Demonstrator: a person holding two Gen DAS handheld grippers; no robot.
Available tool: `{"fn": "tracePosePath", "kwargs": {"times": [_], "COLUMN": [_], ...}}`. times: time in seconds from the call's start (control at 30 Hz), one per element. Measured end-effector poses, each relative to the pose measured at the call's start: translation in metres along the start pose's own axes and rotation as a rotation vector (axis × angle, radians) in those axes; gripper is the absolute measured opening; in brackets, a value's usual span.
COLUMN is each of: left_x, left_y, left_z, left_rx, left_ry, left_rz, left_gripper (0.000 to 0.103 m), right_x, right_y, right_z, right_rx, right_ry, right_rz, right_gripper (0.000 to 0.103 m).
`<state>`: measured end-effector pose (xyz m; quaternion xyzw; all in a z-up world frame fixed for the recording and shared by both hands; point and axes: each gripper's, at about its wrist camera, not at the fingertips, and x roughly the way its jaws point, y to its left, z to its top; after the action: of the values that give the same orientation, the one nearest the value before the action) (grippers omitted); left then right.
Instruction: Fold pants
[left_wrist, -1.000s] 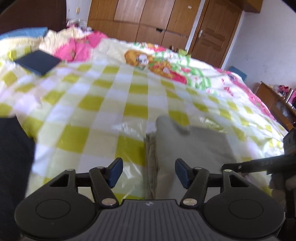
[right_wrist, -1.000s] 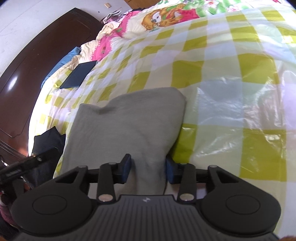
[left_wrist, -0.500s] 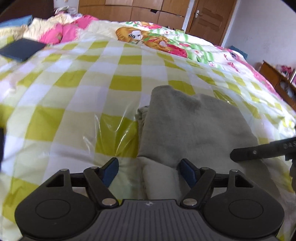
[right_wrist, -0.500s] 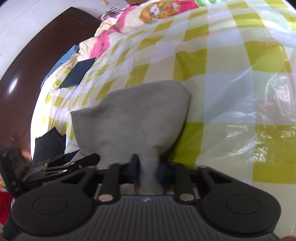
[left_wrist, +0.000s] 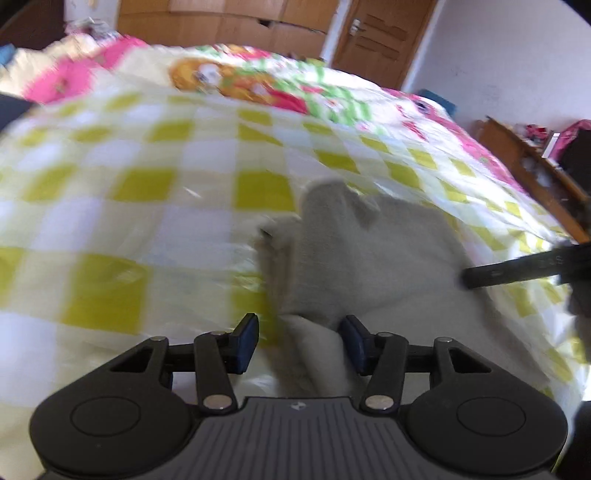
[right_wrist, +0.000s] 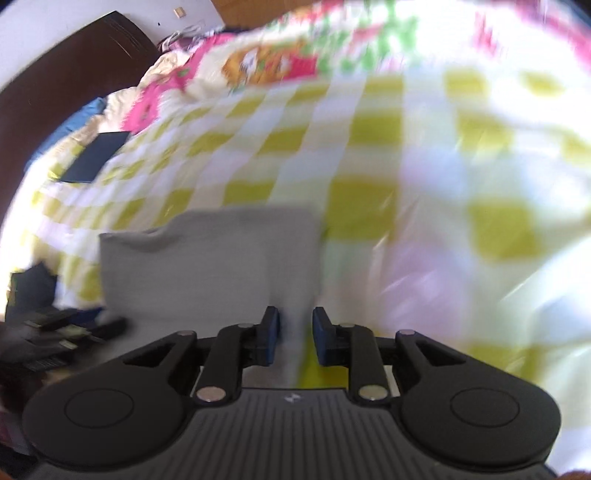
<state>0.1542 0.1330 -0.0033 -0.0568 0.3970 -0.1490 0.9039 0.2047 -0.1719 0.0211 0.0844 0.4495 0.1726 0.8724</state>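
Note:
Grey folded pants (left_wrist: 369, 258) lie on the checked bed cover. My left gripper (left_wrist: 299, 338) sits at their near left corner. Its jaws are closing with a thick cloth edge between them; the right pad (left_wrist: 351, 341) is at the cloth and the left pad stands clear. In the right wrist view the pants (right_wrist: 207, 258) look flat and squared. My right gripper (right_wrist: 295, 334) is at their near right edge, its jaws opening a narrow gap, and the pads do not press the cloth. One finger of the right gripper (left_wrist: 517, 267) shows over the pants' right side.
A yellow-and-white checked cover (left_wrist: 129, 184) spreads over the bed, with a cartoon-print quilt behind. A dark blue flat thing (right_wrist: 96, 157) lies near the dark headboard (right_wrist: 55, 92). A dark garment (right_wrist: 29, 288) sits at the bed's left edge. A wooden shelf (left_wrist: 535, 177) stands to the right.
The left gripper came down to the pants' near left corner and narrowed. The right gripper pinched the cloth half a second ago, then parted its fingers and pulled back; the pants now lie flatter.

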Motion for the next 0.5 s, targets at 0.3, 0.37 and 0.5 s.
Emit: {"fn": "tracePosePath", "kwargs": {"times": [0.3,0.37,0.5], "left_x": [-0.005,0.023,0.057], "left_y": [-0.039,-0.038,-0.005], "left_z": [0.048,0.047,0.039], "left_rx": [0.153,0.176,0.066], "left_ry": [-0.220,-0.182,-0.087], "left_rz": [0.133,0.185,0.207], "left_gripper": [0.069,0.069,0.075], "right_x": [0.024,0.047,0.056], "right_y": [0.028,0.023,0.007], "right_z": [0.016,0.023,0.019], "right_rx": [-0.068,-0.030,0.048], "right_ry": [-0.130,-0.098,-0.083], "right_rz": [0.096,0.062,0.058], "right_gripper": [0.020,0.020,0.016]}}
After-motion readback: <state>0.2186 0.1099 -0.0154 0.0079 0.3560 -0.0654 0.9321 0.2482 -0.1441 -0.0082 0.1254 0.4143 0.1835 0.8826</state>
